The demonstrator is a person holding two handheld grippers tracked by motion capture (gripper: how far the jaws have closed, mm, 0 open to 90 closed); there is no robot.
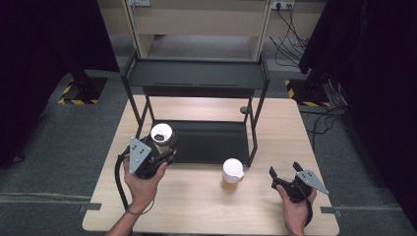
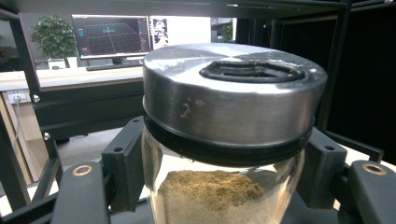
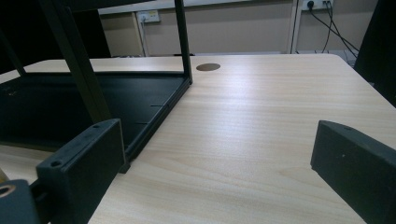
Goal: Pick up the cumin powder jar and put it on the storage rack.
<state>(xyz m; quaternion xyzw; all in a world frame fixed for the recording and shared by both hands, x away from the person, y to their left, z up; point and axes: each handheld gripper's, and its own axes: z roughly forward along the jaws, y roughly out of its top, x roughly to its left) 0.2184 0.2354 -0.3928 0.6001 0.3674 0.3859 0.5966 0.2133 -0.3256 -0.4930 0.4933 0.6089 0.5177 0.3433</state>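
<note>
1. One surface (image 1: 196, 206) is seen: rectangular, pale wood-grain laminate, smooth, with a small round dark cap near its far edge in the right gripper view.
2. One black metal rack (image 1: 196, 73) is stood on the far half of the surface: two flat matte shelves, thin square posts. Its lower shelf (image 3: 84, 98) is shown in the right gripper view as a shallow tray with a raised lip.
3. Two jars are counted. The first jar (image 1: 162, 136) is held at the front left corner of the rack, in front of the lower shelf. In the left gripper view its clear glass body (image 2: 219, 196) is seen part filled with a coarse tan powder, under a round brushed-metal lid (image 2: 233, 93) with a black seal band and a dark recessed oval on top; from the high view only a pale round top can be made out.
4. The second jar (image 1: 232, 174) is stood upright on the surface, just in front of the rack and well apart from both claws: white rounded lid, amber contents below.
5. Two claws are counted, each black, blocky and hand-held, with a grey three-cornered plate on top. The left claw (image 1: 164, 150) is closed on the first jar, pads (image 2: 123, 163) pressed on the glass at either side below the lid.
6. The right claw (image 1: 284, 173) is held low over the right front of the surface, jaws spread wide, nothing between them but bare wood.
</note>
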